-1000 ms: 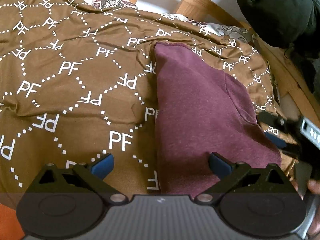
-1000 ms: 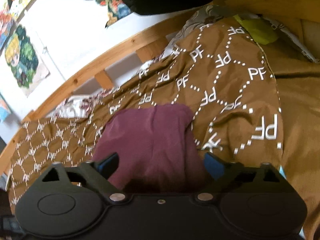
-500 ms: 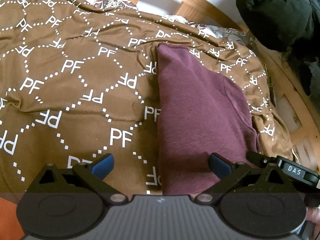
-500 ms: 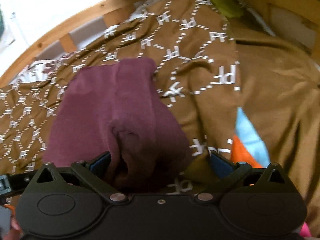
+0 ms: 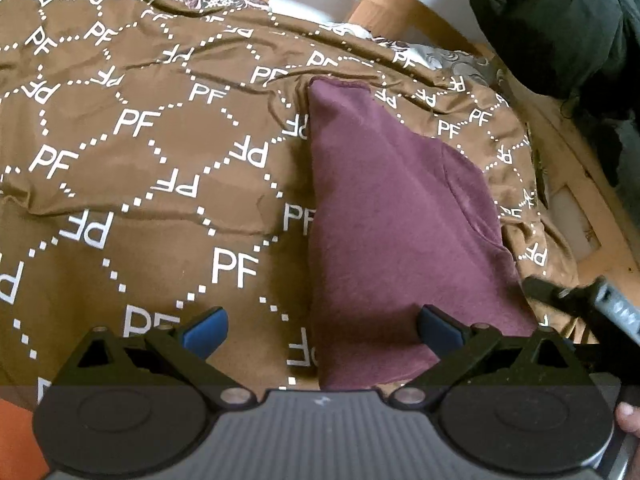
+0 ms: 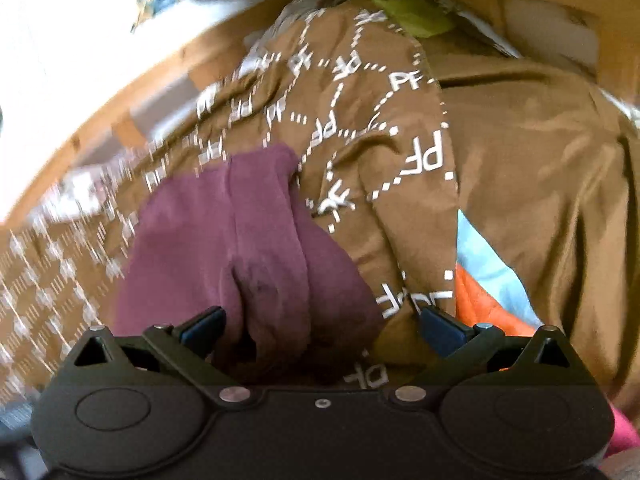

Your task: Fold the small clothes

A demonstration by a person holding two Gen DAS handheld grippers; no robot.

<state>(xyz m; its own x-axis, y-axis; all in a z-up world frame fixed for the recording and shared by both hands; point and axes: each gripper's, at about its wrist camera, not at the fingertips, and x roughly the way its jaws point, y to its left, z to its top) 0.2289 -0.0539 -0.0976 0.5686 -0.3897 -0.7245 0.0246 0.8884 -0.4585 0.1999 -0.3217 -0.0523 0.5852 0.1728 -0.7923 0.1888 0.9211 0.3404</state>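
The left hand-held gripper (image 5: 322, 332), fingers spread, hovers over a maroon garment (image 5: 392, 232) on a brown bedspread (image 5: 132, 168).

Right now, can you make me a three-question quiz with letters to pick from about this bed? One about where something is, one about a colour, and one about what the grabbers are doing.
1. Where does the maroon garment lie?
A. on the brown PF-patterned bedspread
B. on the floor
C. in a drawer

2. What colour are the fingertips of the left hand-held gripper?
A. red
B. blue
C. yellow

3. How is the right hand-held gripper?
A. shut on a sock
B. out of sight
C. open, with bunched maroon cloth between its fingers

Answers: 1 A, brown bedspread surrounds it; 2 B, both pads show blue; 3 C, the fingers stand wide apart.
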